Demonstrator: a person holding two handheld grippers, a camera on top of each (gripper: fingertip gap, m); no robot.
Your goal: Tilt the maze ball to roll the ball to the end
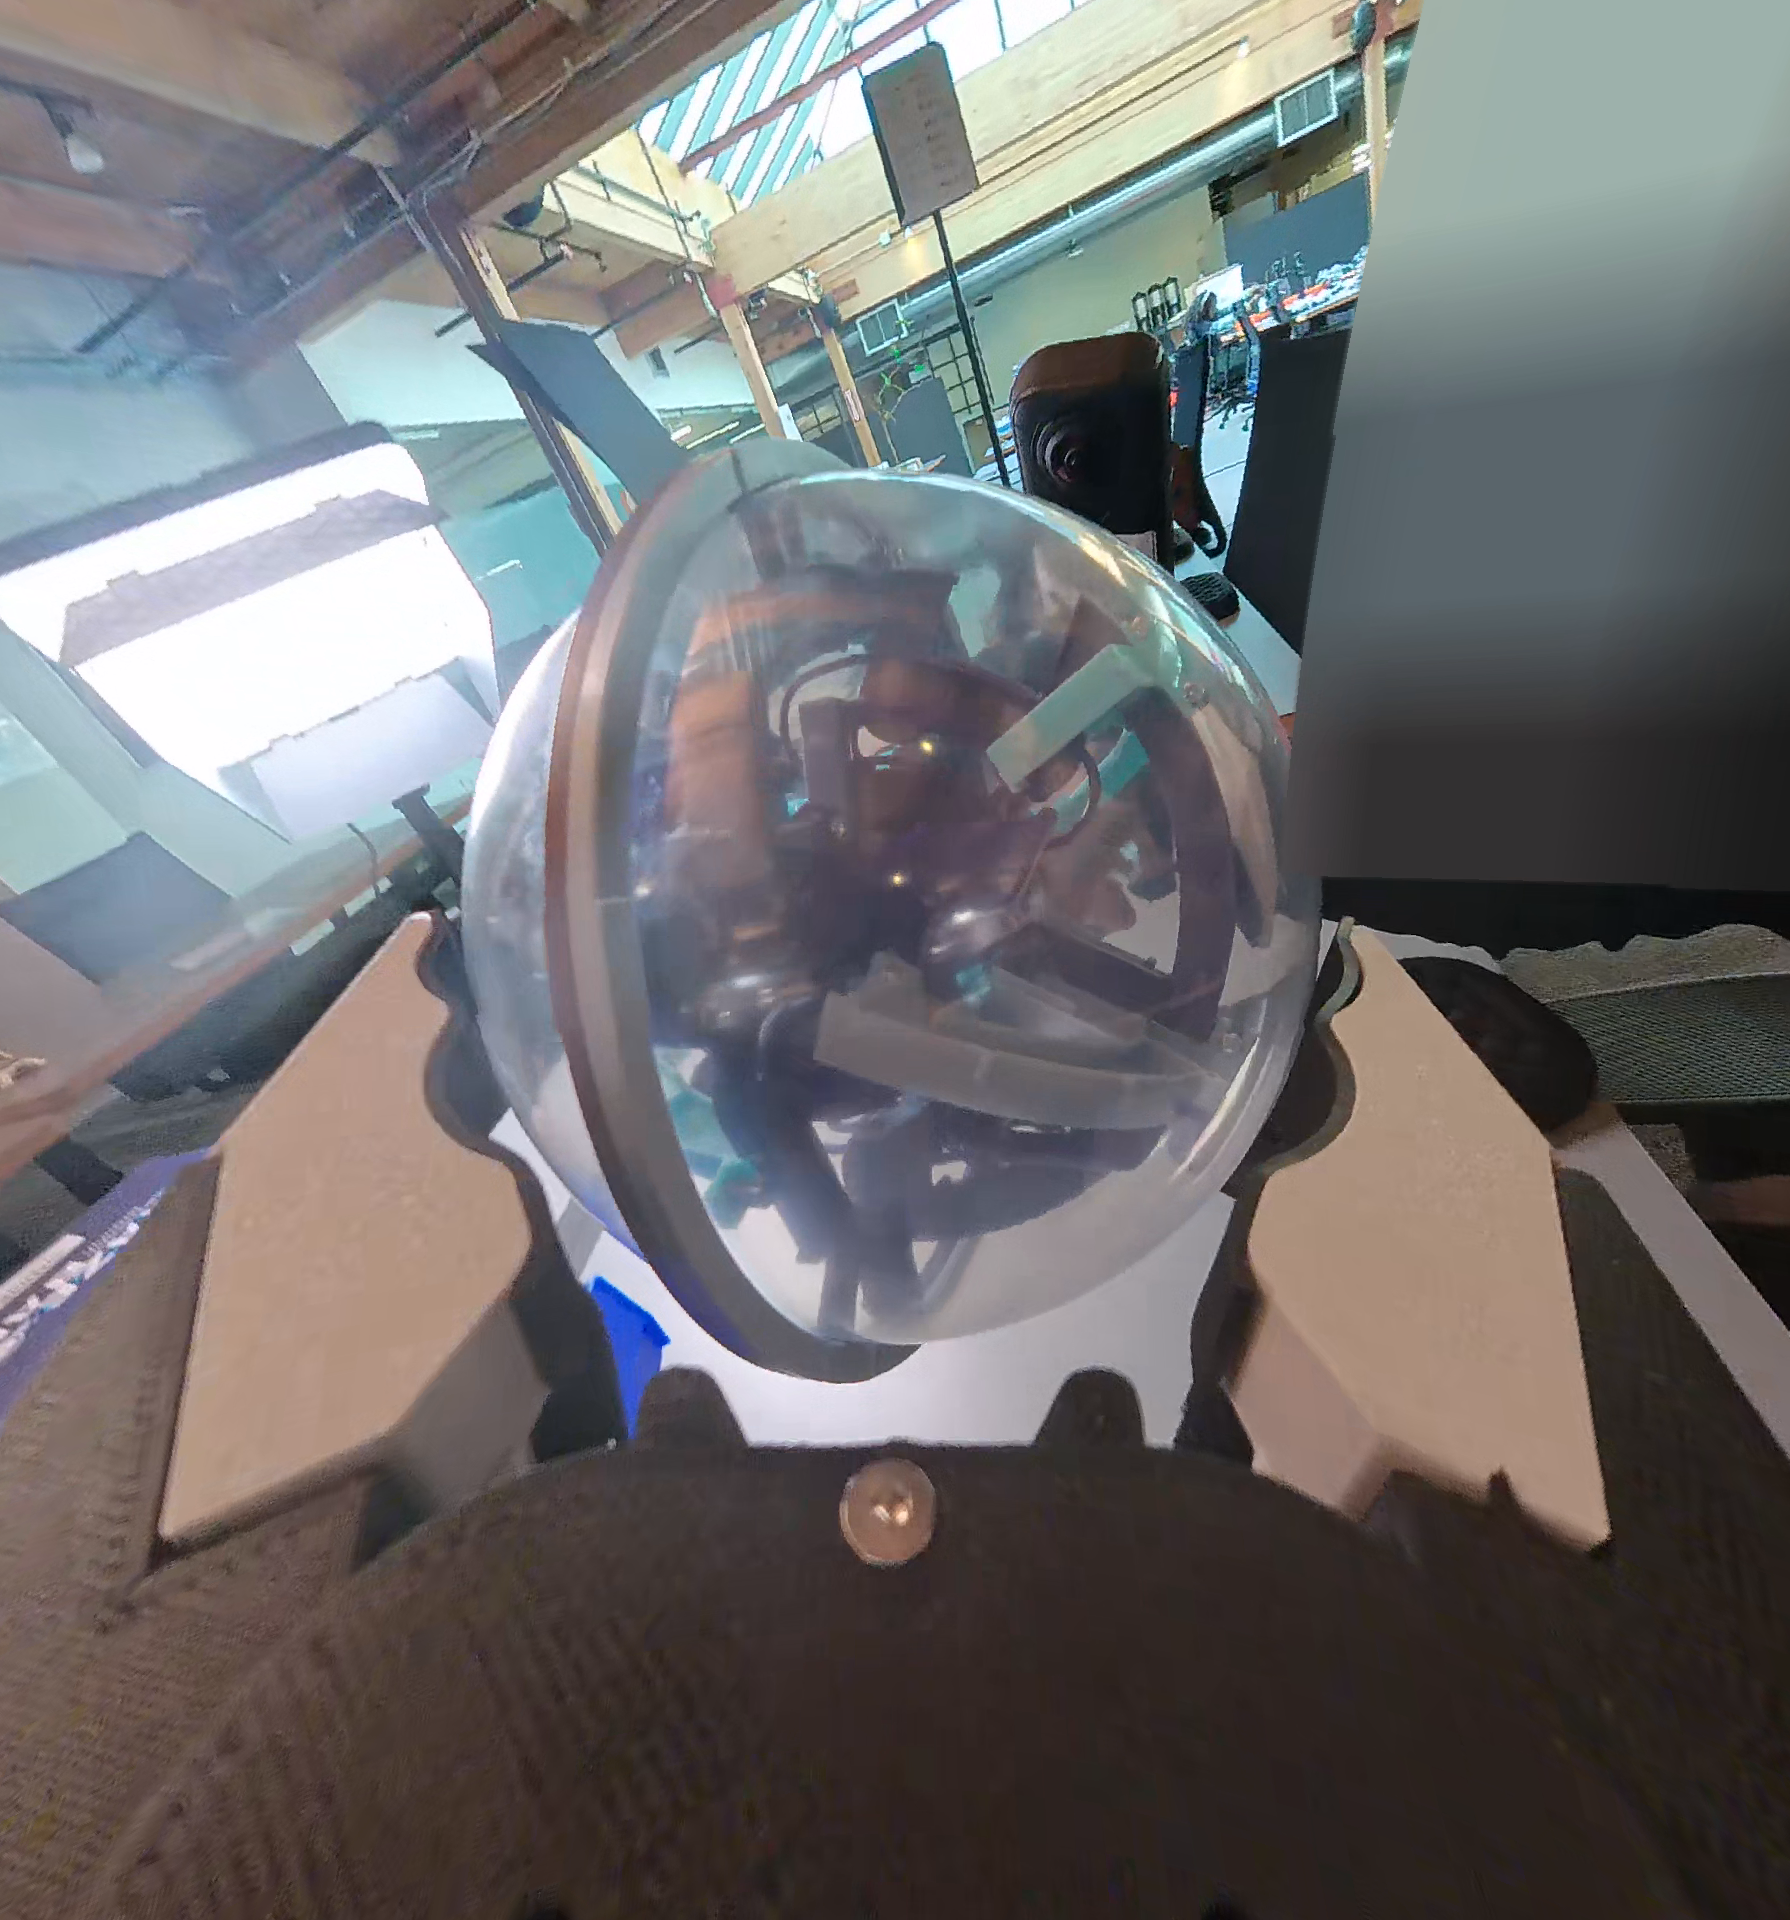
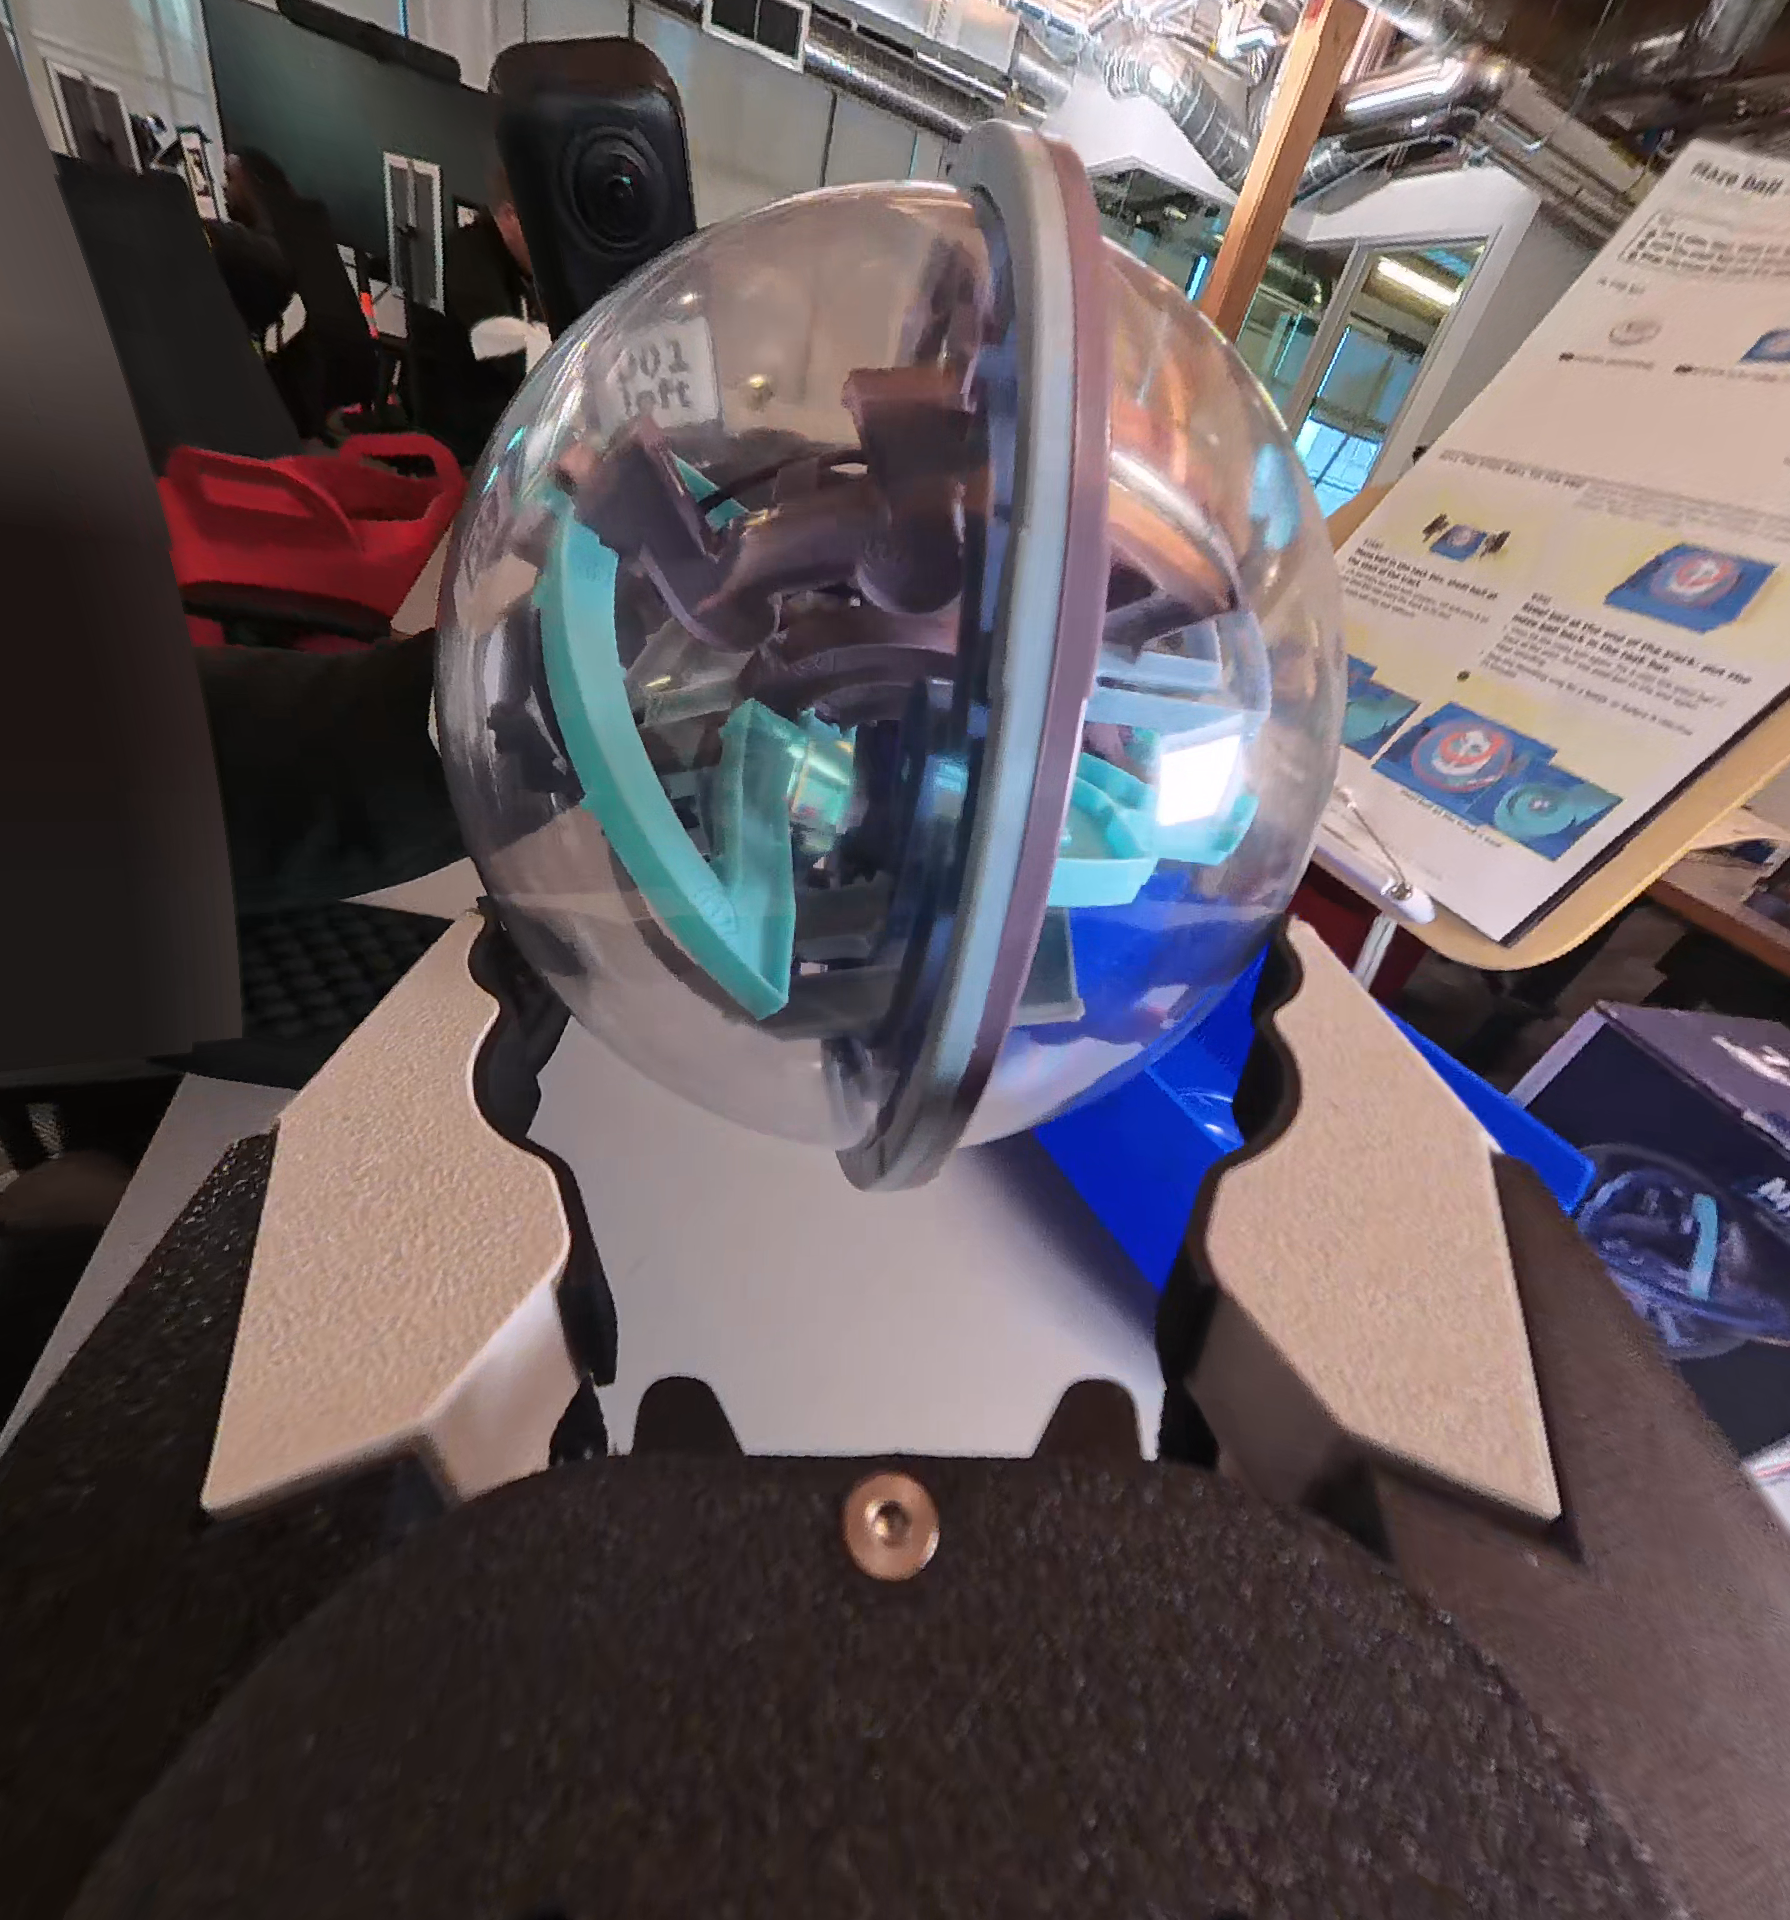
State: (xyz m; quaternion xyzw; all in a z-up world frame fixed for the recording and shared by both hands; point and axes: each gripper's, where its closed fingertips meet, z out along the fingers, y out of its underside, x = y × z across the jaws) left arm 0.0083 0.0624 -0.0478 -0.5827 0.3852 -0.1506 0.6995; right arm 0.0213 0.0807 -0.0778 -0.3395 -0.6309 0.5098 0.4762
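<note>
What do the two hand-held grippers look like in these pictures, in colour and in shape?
Both look alike. The left gripper and right gripper each have a black, rough-textured body with a rounded front and one silver screw at its middle. Each carries two flat, beige, angular fingers edged inside with black wavy pads. No cables or sleeves show.

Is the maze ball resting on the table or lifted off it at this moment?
Lifted. In the right wrist view the maze ball hangs above the white table, clear of it, with both grippers' fingers at its sides.

Timber beams [image 1: 278,94]; skylight [image 1: 766,94]; white table [image 2: 849,1278]
</note>
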